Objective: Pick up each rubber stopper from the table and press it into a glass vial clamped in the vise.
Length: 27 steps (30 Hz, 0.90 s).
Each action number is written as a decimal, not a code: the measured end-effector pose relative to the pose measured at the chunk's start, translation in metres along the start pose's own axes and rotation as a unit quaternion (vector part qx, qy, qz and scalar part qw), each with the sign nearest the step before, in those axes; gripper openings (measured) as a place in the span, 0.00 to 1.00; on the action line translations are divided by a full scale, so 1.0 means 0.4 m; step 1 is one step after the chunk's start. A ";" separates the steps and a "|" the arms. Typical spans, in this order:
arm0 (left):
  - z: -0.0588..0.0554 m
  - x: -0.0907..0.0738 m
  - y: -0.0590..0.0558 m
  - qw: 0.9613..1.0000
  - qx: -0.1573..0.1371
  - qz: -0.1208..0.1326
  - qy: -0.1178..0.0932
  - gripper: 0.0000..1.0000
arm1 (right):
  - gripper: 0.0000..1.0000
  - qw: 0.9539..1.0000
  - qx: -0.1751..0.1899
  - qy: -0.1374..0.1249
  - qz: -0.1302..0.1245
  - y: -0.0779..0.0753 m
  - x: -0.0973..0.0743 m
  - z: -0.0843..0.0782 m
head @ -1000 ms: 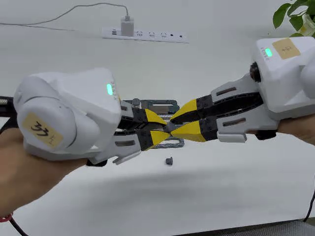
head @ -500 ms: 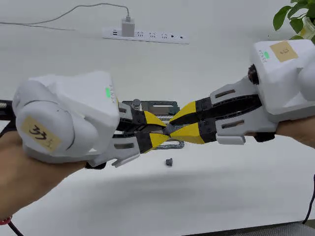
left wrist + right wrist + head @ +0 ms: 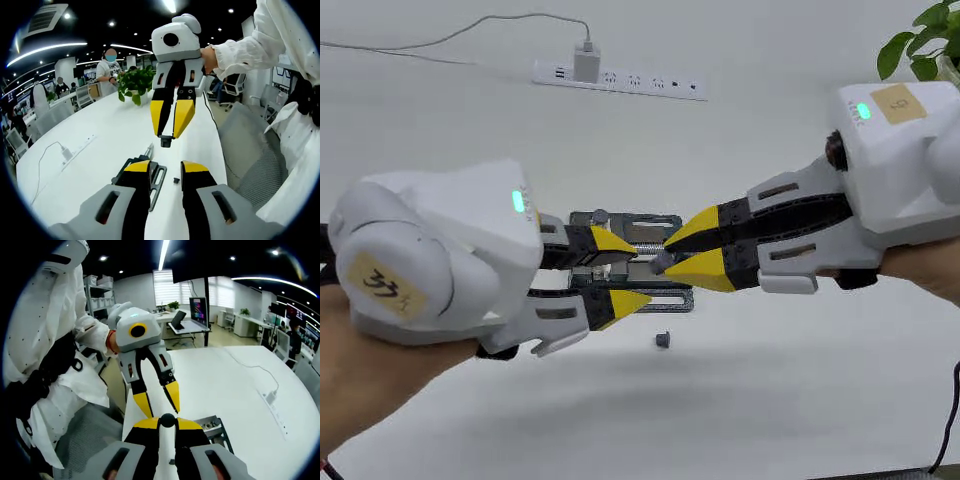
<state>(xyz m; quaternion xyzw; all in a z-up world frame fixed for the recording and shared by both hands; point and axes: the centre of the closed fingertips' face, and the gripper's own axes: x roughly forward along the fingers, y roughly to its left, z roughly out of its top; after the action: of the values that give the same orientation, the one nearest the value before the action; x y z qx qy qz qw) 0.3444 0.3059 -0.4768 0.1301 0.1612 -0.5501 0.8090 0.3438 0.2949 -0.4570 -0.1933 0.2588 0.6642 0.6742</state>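
My right gripper (image 3: 665,262) is shut on a dark rubber stopper (image 3: 661,262), held above the metal vise (image 3: 650,216) at mid-table. My left gripper (image 3: 636,272) faces it from the left with its jaws open, one above and one below the stopper, apart from it. A second stopper (image 3: 663,340) lies on the table just in front of the vise. In the left gripper view the right gripper (image 3: 168,136) hangs ahead with the stopper (image 3: 165,143) at its tips. In the right gripper view the stopper (image 3: 167,420) sits between my own shut jaws. The grippers hide much of the vise.
A white power strip (image 3: 620,78) with a plugged-in charger and cable lies at the table's far edge. Plant leaves (image 3: 925,40) show at the far right. Bare white table surface (image 3: 740,400) lies in front of the grippers.
The left gripper's jaws have opened and drawn slightly back to the left, off the stopper. The right gripper stays shut on the stopper in the same place.
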 end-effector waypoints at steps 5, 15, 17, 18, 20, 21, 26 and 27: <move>-0.020 -0.020 0.027 1.000 -0.011 0.023 -0.002 0.30 | 0.05 1.000 0.003 0.006 -0.009 -0.019 0.005 0.015; -0.081 -0.060 0.064 0.998 -0.033 0.049 0.001 0.44 | 0.05 0.999 0.000 0.028 -0.022 -0.068 0.019 0.032; -0.093 -0.068 0.068 0.998 -0.037 0.052 0.002 0.47 | 0.05 0.999 0.002 0.034 -0.024 -0.080 0.025 0.034; -0.099 -0.071 0.070 0.998 -0.039 0.053 0.002 0.49 | 0.05 0.999 0.001 0.039 -0.027 -0.087 0.030 0.034; -0.107 -0.074 0.071 0.998 -0.044 0.053 0.002 0.55 | 0.05 0.999 0.000 0.045 -0.027 -0.096 0.038 0.035; -0.113 -0.076 0.073 0.998 -0.044 0.055 0.002 0.57 | 0.05 0.998 0.001 0.051 -0.029 -0.103 0.045 0.035; -0.137 -0.079 0.072 0.997 -0.050 0.052 0.002 0.68 | 0.05 0.997 0.001 0.075 -0.030 -0.130 0.077 0.030; -0.140 -0.080 0.071 0.997 -0.052 0.052 0.001 0.71 | 0.05 0.996 0.001 0.081 -0.031 -0.135 0.083 0.027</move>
<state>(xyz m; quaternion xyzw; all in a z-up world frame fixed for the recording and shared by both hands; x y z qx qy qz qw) 0.3535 0.3648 -0.5141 0.0969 0.1833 -0.4982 0.8419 0.3982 0.3256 -0.4730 -0.2535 0.3069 0.6247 0.6718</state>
